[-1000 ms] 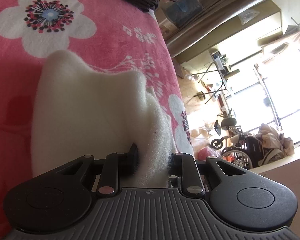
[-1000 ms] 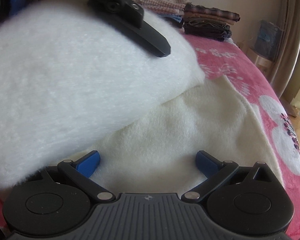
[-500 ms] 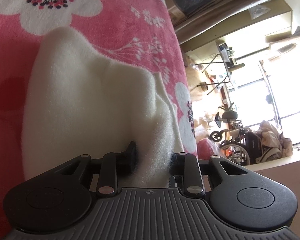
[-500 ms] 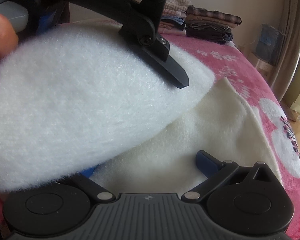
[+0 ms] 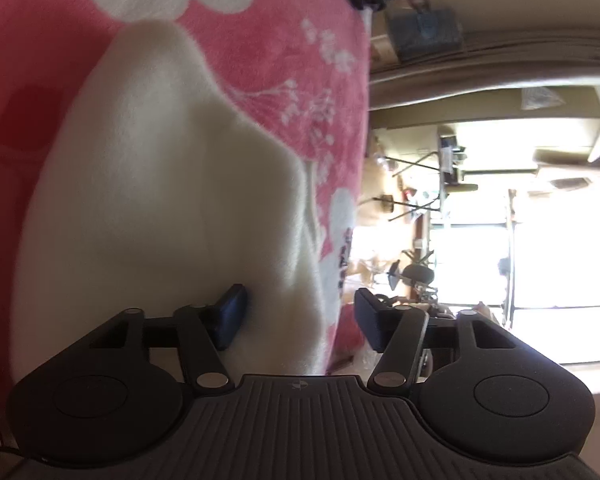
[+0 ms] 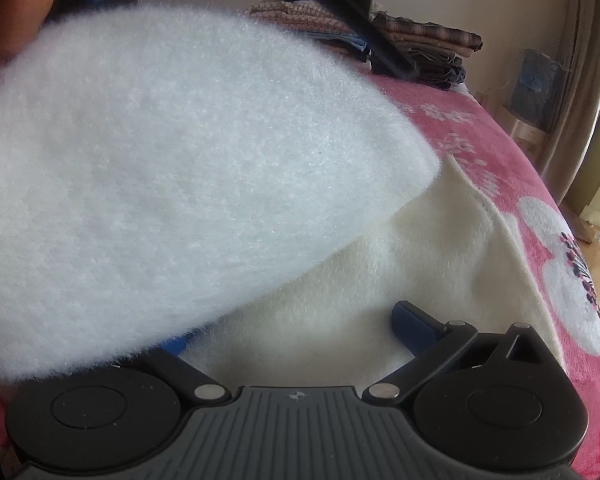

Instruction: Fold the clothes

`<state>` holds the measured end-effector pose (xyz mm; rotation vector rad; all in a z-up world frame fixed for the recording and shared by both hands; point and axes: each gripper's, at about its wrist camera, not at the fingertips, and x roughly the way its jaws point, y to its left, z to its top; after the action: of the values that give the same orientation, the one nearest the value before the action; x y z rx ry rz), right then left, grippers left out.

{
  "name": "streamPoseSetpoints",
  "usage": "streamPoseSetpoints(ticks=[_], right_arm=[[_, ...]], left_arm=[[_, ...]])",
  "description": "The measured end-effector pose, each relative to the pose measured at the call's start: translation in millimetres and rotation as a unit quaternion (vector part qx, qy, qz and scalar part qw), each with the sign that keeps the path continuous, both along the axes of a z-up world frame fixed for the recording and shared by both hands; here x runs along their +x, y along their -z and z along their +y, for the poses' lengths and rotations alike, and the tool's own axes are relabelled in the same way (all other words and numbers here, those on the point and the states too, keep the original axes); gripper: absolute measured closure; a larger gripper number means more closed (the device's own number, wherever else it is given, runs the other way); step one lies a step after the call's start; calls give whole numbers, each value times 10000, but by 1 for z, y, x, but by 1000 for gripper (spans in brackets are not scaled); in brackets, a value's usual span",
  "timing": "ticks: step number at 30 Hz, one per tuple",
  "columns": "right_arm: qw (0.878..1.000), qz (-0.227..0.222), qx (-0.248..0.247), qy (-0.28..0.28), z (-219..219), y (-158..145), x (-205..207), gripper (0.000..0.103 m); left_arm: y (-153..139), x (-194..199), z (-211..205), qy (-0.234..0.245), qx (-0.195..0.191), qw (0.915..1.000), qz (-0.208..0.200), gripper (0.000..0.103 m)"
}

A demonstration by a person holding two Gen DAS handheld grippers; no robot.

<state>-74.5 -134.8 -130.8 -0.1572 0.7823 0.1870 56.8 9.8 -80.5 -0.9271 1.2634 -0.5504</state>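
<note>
A white fleece garment lies on a pink floral blanket. My left gripper is opening: the garment's thick folded edge still sits between its jaws, but the right pad stands off the cloth. In the right wrist view a fluffy folded-over flap covers the lower layer. My right gripper hangs open just over that layer, its left pad mostly hidden under the flap. One black finger of the left gripper shows above the flap, clear of it.
A stack of folded clothes sits at the far end of the blanket. A person's hand is at the top left. Beyond the bed's edge are a bright window, furniture and a wheelchair.
The left jaws have spread and released the fleece edge they pinched, and that gripper has rolled. In the right view its finger has lifted off the flap, which now lies lower.
</note>
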Motion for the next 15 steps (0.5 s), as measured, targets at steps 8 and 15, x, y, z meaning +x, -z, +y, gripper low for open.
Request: streamPoseSetpoints(ticks=[8,15], right_arm=[[10000,-9,7,2,-1,-1,1,0],[10000,-38,3,1,-1,1,-1,0]], left_arm=[[-20,-5,-14,237,201,9989,-350,37],[-35,-15,-23,580,-419,9957,-583,37]])
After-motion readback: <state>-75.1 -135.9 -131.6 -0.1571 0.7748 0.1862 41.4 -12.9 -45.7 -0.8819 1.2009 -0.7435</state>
